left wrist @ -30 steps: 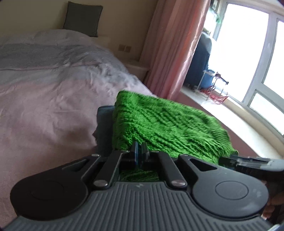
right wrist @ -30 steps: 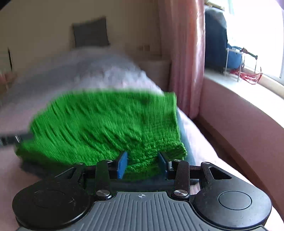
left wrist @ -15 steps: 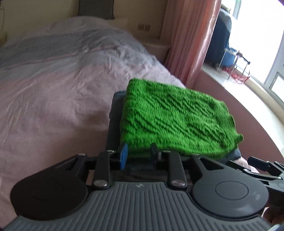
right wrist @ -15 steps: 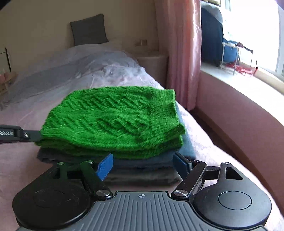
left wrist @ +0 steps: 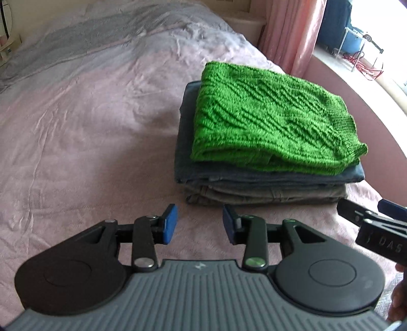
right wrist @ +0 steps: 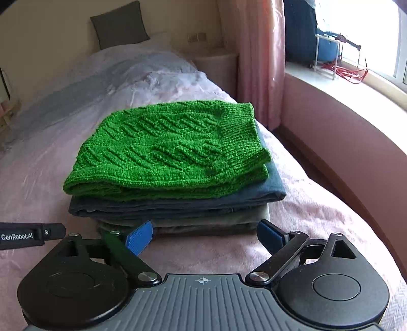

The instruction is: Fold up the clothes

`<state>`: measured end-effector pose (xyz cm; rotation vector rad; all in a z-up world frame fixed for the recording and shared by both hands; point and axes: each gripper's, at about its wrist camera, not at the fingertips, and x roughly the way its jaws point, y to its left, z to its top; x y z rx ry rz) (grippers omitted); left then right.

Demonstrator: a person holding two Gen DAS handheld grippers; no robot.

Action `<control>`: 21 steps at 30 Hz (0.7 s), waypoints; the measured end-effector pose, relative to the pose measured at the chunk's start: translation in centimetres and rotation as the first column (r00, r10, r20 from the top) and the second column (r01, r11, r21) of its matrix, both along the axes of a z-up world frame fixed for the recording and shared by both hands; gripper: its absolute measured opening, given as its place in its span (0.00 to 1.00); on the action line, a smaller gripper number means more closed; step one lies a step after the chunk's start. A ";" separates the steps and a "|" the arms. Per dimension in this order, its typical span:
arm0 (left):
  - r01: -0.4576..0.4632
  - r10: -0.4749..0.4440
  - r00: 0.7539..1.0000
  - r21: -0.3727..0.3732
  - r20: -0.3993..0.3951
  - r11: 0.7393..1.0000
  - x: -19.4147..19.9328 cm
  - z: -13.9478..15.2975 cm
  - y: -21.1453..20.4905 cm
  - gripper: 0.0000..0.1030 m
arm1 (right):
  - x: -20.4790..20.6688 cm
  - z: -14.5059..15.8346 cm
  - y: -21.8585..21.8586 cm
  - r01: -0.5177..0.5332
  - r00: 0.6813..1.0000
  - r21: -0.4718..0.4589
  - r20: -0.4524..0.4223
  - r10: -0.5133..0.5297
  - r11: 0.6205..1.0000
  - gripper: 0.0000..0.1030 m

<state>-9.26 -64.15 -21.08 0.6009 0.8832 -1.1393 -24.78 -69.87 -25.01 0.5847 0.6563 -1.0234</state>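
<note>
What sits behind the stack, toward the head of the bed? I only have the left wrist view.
Observer: A dark grey pillow leans against the wall there; your view cuts it off.
Operator: How wide are the right gripper's jaws? I see only its tip.
Observer: The right gripper is wide open and empty, with its blue pads just short of the bottom of the stack.
Operator: Does the green sweater's right-hand edge overhang the layers beneath?
Observer: No. On that side the green sweater stops short of the blue garment, which sticks out past it.
</note>
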 end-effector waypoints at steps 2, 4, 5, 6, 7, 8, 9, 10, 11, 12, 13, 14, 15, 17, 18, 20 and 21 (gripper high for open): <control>-0.001 0.001 1.000 0.011 0.002 1.000 -0.1 -0.2 0.2 0.36 | 0.1 0.0 0.1 -0.003 1.000 0.001 -0.005 0.003 1.000 0.90; -0.002 0.002 1.000 0.017 0.009 1.000 -0.1 -0.4 0.3 0.38 | 0.2 -0.1 0.3 -0.003 1.000 0.008 -0.012 0.003 1.000 0.90; -0.003 0.002 1.000 0.021 0.012 1.000 -0.2 -0.6 0.4 0.38 | 0.2 -0.3 0.3 0.000 1.000 0.016 -0.018 0.001 1.000 0.90; -0.002 0.002 1.000 0.027 0.013 1.000 -0.2 -0.7 0.5 0.40 | 0.2 -0.4 0.3 0.002 1.000 0.024 -0.023 -0.002 1.000 0.90; -0.001 0.001 1.000 0.032 0.015 0.999 -0.2 -0.9 0.6 0.41 | 0.2 -0.5 0.4 0.005 1.000 0.032 -0.028 -0.004 0.999 0.90; 0.000 0.000 1.000 0.037 0.016 0.999 -0.3 -1.1 0.6 0.42 | 0.2 -0.6 0.4 0.008 0.999 0.040 -0.034 -0.006 0.999 0.90; 0.001 -0.002 1.000 0.040 0.018 0.999 -0.3 -1.2 0.7 0.43 | 0.2 -0.7 0.4 0.010 0.999 0.048 -0.039 -0.008 0.999 0.90; 0.002 -0.003 1.000 0.043 0.020 0.999 -0.4 -1.4 0.8 0.45 | 0.2 -0.9 0.4 0.013 0.999 0.056 -0.045 -0.011 0.998 0.90; 0.004 -0.005 1.000 0.045 0.023 0.999 -0.5 -1.6 0.9 0.46 | 0.2 -1.0 0.5 0.016 0.999 0.064 -0.050 -0.013 0.998 0.91; 0.006 -0.008 1.000 0.047 0.027 0.999 -0.6 -1.8 1.0 0.47 | 0.1 -1.1 0.5 0.020 0.998 0.074 -0.052 -0.016 0.997 0.91; 0.009 -0.011 0.999 0.048 0.030 0.999 -0.7 -1.9 1.1 0.48 | 0.1 -1.2 0.5 0.024 0.998 0.083 -0.053 -0.020 0.996 0.91; 0.015 -0.016 0.999 0.047 0.034 0.999 -0.8 -2.0 1.2 0.48 | 0.1 -1.3 0.5 0.029 0.998 0.091 -0.053 -0.024 0.995 0.91; 0.020 -0.022 0.999 0.045 0.039 0.999 -0.9 -2.1 1.4 0.48 | 0.1 -1.4 0.5 0.032 0.998 0.099 -0.054 -0.027 0.995 0.91; 0.032 -0.034 0.999 0.041 0.041 0.999 -1.2 -2.4 1.6 0.48 | 0.0 -1.5 0.6 0.037 0.998 0.106 -0.059 -0.031 0.994 0.91; 0.038 -0.040 0.998 0.038 0.040 0.999 -1.3 -2.4 1.7 0.48 | -0.1 -1.6 0.6 0.040 0.998 0.108 -0.062 -0.033 0.993 0.91; 0.045 -0.047 0.998 0.029 0.039 0.999 -1.4 -2.5 1.9 0.48 | -0.2 -1.7 0.7 0.044 0.997 0.116 -0.069 -0.037 0.992 0.91; 0.049 -0.050 0.998 0.024 0.038 0.999 -1.5 -2.5 2.0 0.49 | -0.2 -1.7 0.8 0.046 0.997 0.121 -0.071 -0.038 0.992 0.91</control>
